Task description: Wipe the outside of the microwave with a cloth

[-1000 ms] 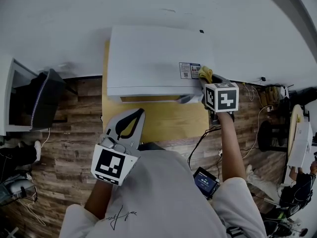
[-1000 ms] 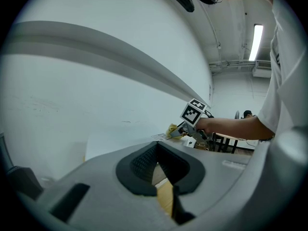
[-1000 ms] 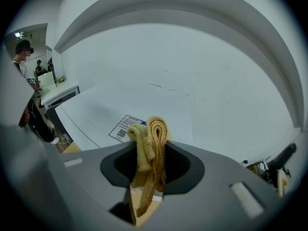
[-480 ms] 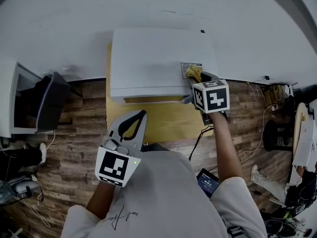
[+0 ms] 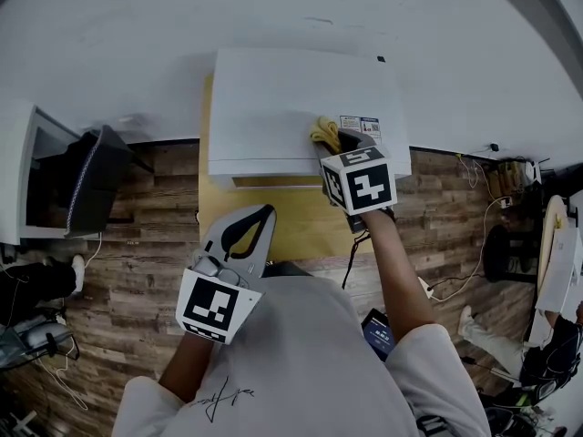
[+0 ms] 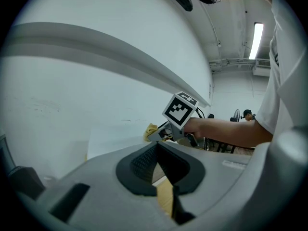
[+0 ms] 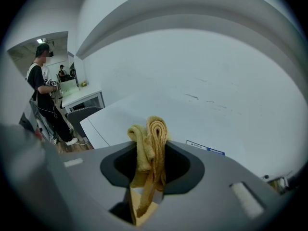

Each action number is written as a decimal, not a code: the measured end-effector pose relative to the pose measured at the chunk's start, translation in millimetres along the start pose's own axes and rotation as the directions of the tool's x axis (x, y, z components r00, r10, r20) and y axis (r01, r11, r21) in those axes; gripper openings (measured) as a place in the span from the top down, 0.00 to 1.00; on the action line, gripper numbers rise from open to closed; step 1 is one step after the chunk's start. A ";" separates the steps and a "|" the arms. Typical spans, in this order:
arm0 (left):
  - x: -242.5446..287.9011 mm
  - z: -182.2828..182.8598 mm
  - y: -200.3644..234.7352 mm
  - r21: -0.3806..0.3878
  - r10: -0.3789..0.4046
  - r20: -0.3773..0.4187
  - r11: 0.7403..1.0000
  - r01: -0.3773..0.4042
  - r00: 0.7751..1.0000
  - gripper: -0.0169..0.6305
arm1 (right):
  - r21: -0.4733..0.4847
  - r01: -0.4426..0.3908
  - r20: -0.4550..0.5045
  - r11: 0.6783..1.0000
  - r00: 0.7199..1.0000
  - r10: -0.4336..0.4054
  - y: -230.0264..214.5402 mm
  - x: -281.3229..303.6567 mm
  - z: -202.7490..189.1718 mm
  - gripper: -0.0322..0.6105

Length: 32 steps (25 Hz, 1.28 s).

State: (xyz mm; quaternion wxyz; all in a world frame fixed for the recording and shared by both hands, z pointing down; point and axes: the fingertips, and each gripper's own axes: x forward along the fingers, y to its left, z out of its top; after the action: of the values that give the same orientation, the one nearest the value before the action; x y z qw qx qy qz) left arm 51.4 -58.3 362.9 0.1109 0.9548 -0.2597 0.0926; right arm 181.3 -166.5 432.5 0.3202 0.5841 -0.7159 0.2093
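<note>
Wood-plank flooring (image 5: 137, 244) is seen around a tan wooden tabletop (image 5: 291, 221) set against a plain white wall (image 5: 273, 7). A white box-shaped microwave (image 5: 273, 107) is stood at the back of that tabletop; its inside cannot be seen. A folded yellow terry cloth (image 5: 325, 132) is clamped between the jaws of the right gripper (image 5: 335, 140) and pressed on the microwave's top, close to the front edge and just beside a small printed label (image 5: 361, 125). Bare white top is left open to the cloth's left and toward the wall. The left gripper (image 5: 260, 215) is held low over the tabletop's near edge, well apart from the microwave, its jaws brought together on nothing.
</note>
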 end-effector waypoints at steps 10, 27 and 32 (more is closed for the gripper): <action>-12.9 -1.5 28.3 -0.029 0.075 -0.002 0.997 -0.075 0.997 0.99 | -0.031 -0.093 0.022 0.995 0.995 0.094 52.5 17.8 25.5 0.75; -39.6 -8.8 70.4 -0.049 0.185 -0.027 0.981 -0.186 0.982 0.99 | -0.114 -0.256 0.022 0.960 0.965 0.260 138.1 52.1 65.7 0.75; -45.8 -9.9 75.0 -0.054 0.207 -0.027 0.976 -0.209 0.978 0.99 | -0.143 -0.293 0.016 0.945 0.954 0.298 158.4 57.8 73.2 0.75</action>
State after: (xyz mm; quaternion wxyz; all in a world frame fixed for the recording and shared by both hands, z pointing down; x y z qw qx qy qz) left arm -27.3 -97.0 374.0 0.1303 0.9178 -0.3596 0.1066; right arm 5.4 -220.0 433.1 0.3117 0.4503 -0.8139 0.1938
